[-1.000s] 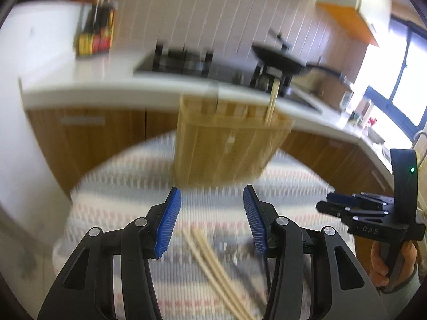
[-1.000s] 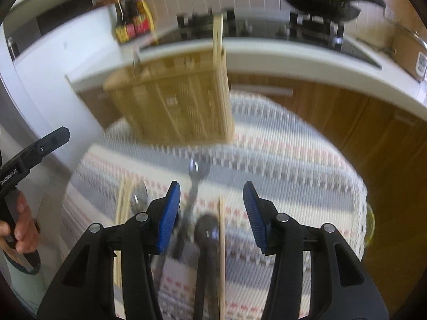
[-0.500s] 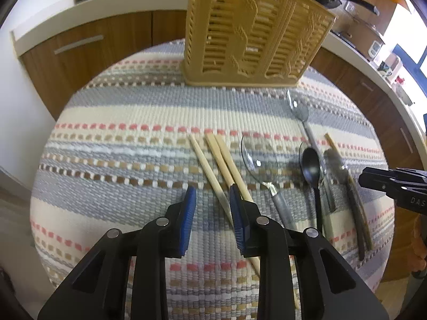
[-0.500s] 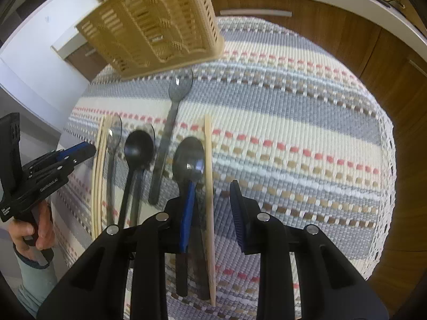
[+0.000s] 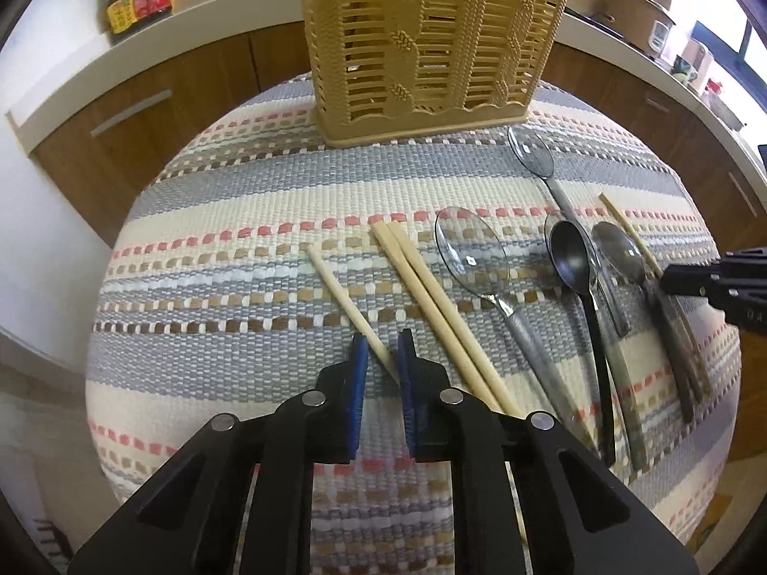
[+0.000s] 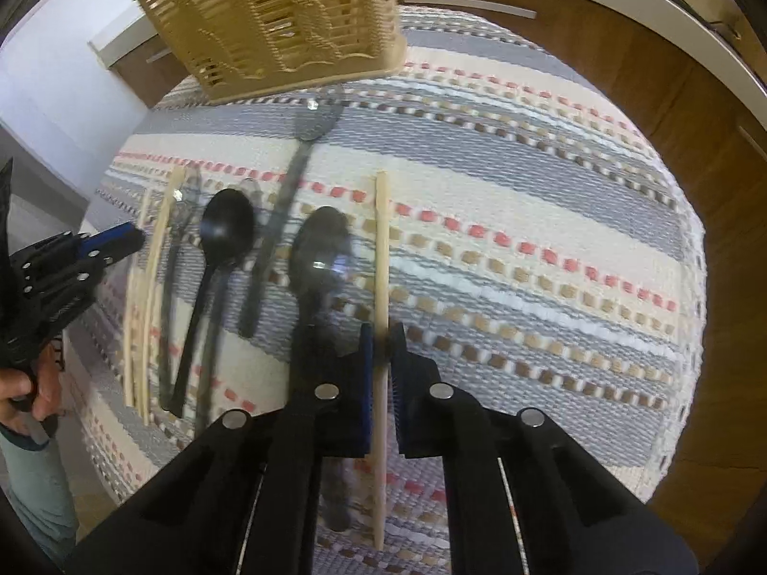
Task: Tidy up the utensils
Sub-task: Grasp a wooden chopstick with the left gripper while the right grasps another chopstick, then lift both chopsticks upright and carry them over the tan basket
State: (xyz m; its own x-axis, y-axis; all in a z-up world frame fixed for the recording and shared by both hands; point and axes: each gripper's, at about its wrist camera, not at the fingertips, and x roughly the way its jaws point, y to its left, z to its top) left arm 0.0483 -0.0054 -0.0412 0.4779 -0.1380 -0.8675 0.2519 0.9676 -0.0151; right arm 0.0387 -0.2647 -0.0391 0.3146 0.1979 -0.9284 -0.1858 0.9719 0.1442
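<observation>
While its jaws have just been closing, the left gripper [image 5: 382,352] clamps one pale, slim wooden chopstick [image 5: 346,304] lying on the striped woven tablecloth [image 5: 239,220]; the right gripper [image 6: 382,347] pinches another single chopstick [image 6: 381,249] beside a dark spoon [image 6: 319,249].

Wooden cabinets [image 5: 158,96] under white countertop [image 5: 215,5]; bright window [image 5: 755,48] at right; white wall [image 6: 52,62]

Left tongs [image 5: 382,352] just closed on single chopstick [image 5: 346,304] — striped cloth [image 5: 239,220], basket [image 5: 422,43] behind
</observation>
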